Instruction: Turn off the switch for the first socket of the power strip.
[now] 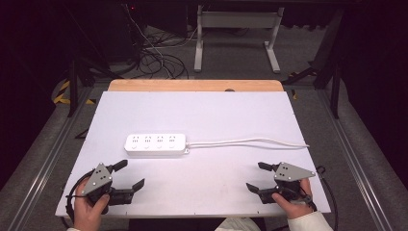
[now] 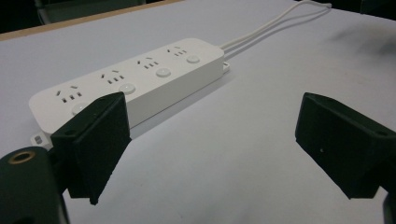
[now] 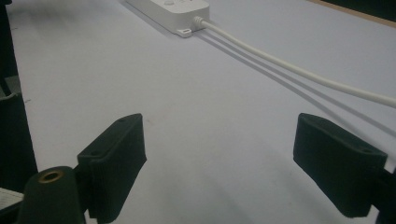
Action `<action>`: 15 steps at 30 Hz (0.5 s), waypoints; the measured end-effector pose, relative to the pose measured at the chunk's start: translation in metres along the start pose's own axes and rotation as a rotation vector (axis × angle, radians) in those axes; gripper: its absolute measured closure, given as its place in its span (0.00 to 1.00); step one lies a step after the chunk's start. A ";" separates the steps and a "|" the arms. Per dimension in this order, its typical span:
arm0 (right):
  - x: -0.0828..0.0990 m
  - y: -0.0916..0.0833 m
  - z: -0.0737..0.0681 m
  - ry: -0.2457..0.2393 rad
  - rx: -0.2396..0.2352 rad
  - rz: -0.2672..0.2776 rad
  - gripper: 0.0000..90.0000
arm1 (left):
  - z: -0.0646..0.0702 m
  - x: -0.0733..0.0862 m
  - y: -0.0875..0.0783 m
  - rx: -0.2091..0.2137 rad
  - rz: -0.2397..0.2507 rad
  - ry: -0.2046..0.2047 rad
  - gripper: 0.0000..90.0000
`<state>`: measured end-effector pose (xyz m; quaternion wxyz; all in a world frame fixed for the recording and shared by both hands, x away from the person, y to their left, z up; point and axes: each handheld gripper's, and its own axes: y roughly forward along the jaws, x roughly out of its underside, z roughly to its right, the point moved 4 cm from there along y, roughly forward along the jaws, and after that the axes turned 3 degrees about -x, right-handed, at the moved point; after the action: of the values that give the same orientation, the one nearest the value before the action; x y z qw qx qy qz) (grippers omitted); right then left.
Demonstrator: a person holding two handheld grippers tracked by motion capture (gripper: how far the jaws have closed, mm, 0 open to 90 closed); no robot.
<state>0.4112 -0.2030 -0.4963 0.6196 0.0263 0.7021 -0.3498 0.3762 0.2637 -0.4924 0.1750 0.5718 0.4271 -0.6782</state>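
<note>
1. Jaws spread wide on both the left gripper (image 1: 130, 175) and right gripper (image 1: 255, 177), grasping nothing (near the worktop's (image 1: 202, 110) front corners).
2. White power strip (image 1: 156, 144) lies mid-worktop, its cord (image 1: 250, 141) running toward the right edge.

The middle of the white counter (image 1: 202, 108) is blocked by a white four-socket power strip (image 1: 155, 144); its white cable (image 1: 250, 141) bars passage toward three o'clock.

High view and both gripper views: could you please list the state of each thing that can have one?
power strip: flat on the table, sockets up, nothing plugged in.
cord: attached to the strip, running to the table's right edge.
left gripper: open, holding nothing, near the table's front edge.
right gripper: open, holding nothing, near the table's front edge.
</note>
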 end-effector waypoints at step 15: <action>0.002 0.001 0.001 0.005 0.004 -0.020 0.19 | -0.005 0.022 -0.007 -0.034 -0.124 -0.071 0.12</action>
<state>0.4115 -0.2037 -0.4984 0.6142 0.0214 0.7033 -0.3573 0.3680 0.2772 -0.5105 0.1574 0.5169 0.4667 -0.7002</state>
